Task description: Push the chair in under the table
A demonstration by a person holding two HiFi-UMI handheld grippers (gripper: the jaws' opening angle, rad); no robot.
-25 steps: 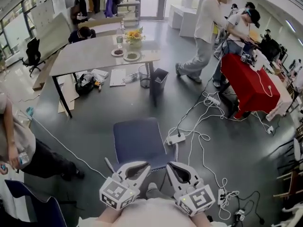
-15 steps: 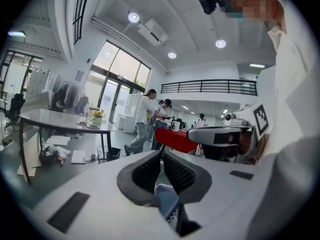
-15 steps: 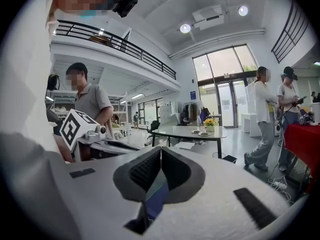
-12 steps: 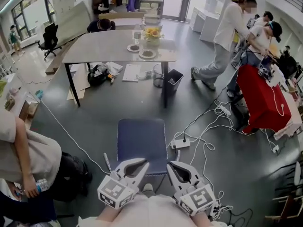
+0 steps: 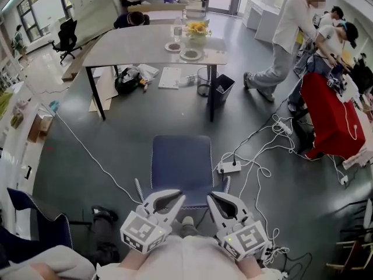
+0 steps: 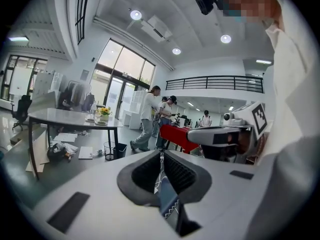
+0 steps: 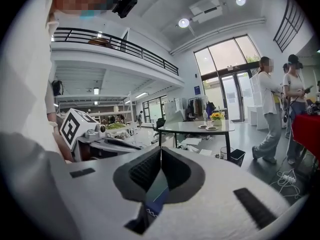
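A blue padded chair (image 5: 180, 162) stands on the grey floor, apart from the grey table (image 5: 134, 48) beyond it. In the head view my left gripper (image 5: 179, 196) and right gripper (image 5: 212, 195) sit side by side over the chair's near edge, both shut with nothing between the fingers. Whether they touch the chair I cannot tell. The left gripper view shows its jaws (image 6: 161, 153) closed tip to tip, with blue chair fabric visible below them and the table (image 6: 60, 116) far off. The right gripper (image 7: 160, 148) looks the same, facing the table (image 7: 192, 126).
Flowers (image 5: 197, 31) and plates sit on the table, with papers and a bag (image 5: 128, 77) beneath and a black bin (image 5: 222, 87) beside its leg. A power strip (image 5: 229, 167) with cables lies right of the chair. People stand by a red-draped table (image 5: 329, 115).
The head view has swung, so table and chair sit further right and up. The person at the left has dropped to the lower left corner. Both grippers stay shut at the chair's near edge.
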